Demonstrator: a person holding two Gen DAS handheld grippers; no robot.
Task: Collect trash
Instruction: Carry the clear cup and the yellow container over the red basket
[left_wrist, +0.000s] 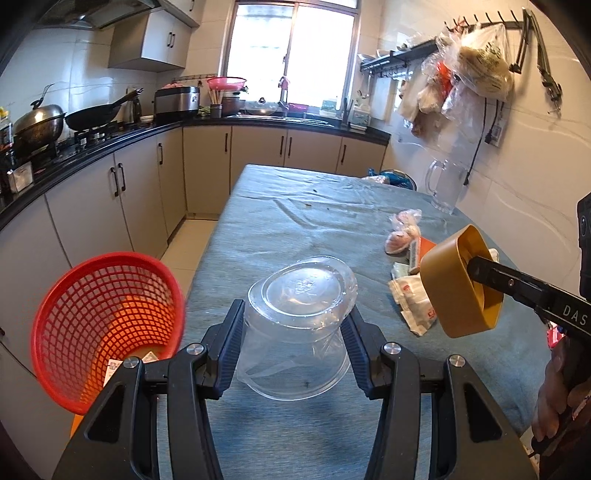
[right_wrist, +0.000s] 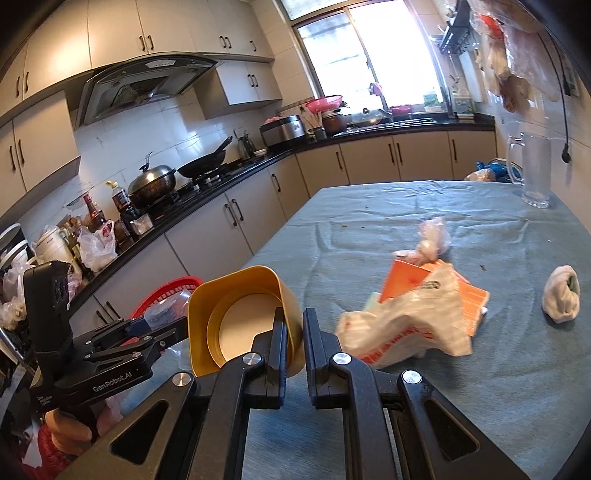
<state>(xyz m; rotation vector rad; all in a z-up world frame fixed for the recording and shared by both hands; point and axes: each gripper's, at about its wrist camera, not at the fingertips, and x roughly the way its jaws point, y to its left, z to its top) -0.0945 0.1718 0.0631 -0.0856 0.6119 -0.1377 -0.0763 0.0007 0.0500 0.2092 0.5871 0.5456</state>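
Gripping a clear tub (left_wrist: 299, 325) with my left tongs (left_wrist: 295, 343), right tongs (right_wrist: 294, 343) pinched on a yellow cup's (right_wrist: 240, 317) wall, both bound for the red basket (left_wrist: 107, 325) at lower left.

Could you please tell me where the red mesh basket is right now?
In the left wrist view the red mesh basket sits at lower left, beside the table's left edge, just left of the left tool holding the clear plastic container.

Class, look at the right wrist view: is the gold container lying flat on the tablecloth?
No. The right gripper pinches the wall of the gold container and holds it tilted above the tablecloth.
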